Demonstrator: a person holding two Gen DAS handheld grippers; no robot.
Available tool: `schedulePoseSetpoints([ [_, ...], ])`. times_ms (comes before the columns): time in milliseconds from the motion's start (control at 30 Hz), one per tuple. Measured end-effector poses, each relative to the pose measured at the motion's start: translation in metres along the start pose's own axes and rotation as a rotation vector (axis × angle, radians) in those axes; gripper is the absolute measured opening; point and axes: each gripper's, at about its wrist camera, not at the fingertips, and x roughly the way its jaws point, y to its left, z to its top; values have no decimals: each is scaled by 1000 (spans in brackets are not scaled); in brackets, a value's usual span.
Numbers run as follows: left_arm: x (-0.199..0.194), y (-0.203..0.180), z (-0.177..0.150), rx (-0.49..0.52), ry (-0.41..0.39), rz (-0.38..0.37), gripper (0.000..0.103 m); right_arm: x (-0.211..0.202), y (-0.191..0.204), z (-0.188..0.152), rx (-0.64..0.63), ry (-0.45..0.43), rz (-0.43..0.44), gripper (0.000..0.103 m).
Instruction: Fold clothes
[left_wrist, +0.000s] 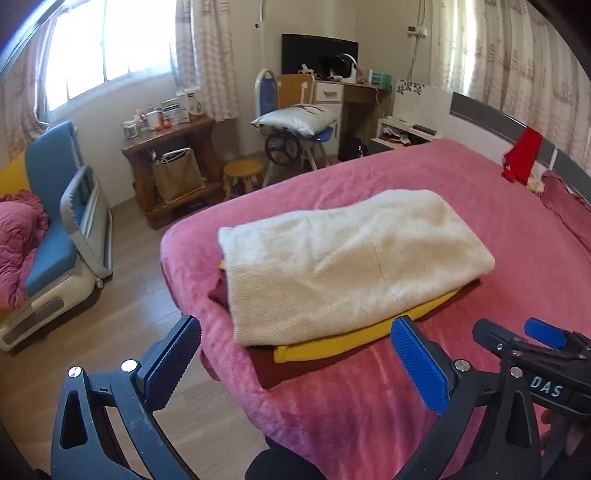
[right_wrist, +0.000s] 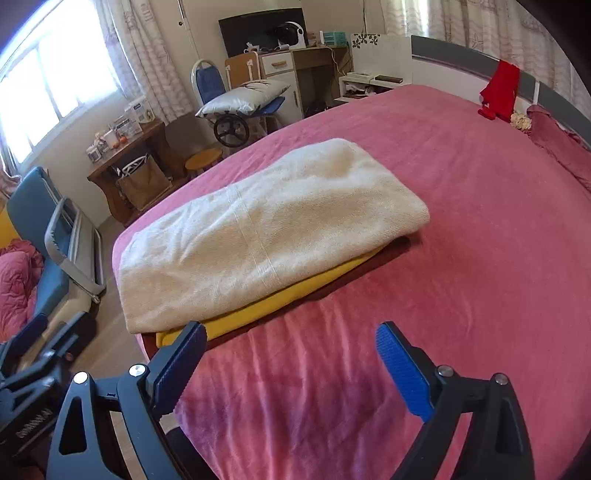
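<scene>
Beyond both pairs of jaws spreads a bed with a pink cover (left_wrist: 461, 206), and on it lies a stack of folded clothes. On top is a cream folded garment (left_wrist: 347, 266); under it a yellow garment (left_wrist: 354, 341) shows its edge, and at the bottom is a dark red garment (left_wrist: 269, 373). The stack sits near the bed corner, ahead of the left gripper (left_wrist: 295, 363) and ahead and to the left of the right gripper (right_wrist: 291, 363).

Far behind the jaws, a red cloth (right_wrist: 498, 90) hangs on the headboard (right_wrist: 454, 53). Past the bed there is a wooden side table (left_wrist: 166, 147) with small items under a bright window (left_wrist: 110, 40), a round stool (left_wrist: 242, 173), a chair holding a pillow (left_wrist: 295, 118), and a desk with a dark screen (left_wrist: 317, 55). To the left of the jaws stands a blue armchair (left_wrist: 51, 206) on the wooden floor (left_wrist: 122, 306).

Both grippers point downward at a slant over the near bed edge. Each has its jaws standing wide apart, with nothing between the pads and not touching the clothes. The two grippers are side by side; each is seen in the other's view.
</scene>
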Motion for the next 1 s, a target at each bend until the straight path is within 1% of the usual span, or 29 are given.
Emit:
schedulePoseSetpoints([
  [100,-8,6,0,-11,1,15,103,-10,16,1,-28,-28,-38,95],
  [233,-9,15,-2,-43,25,21,103,-22,37,3,-72,-71,-74,95],
  [300,-8,20,-4,-65,30,20,103,-24,45,4,-93,-85,-83,95],
  [433,-7,22,-7,-72,32,30,103,-27,55,0,-126,-103,-99,95],
  [700,-16,21,-2,-58,-6,37,103,-33,60,-1,-141,-141,-93,95],
  [1000,-15,19,2,-50,8,59,103,-30,56,-3,-132,-125,-72,95],
])
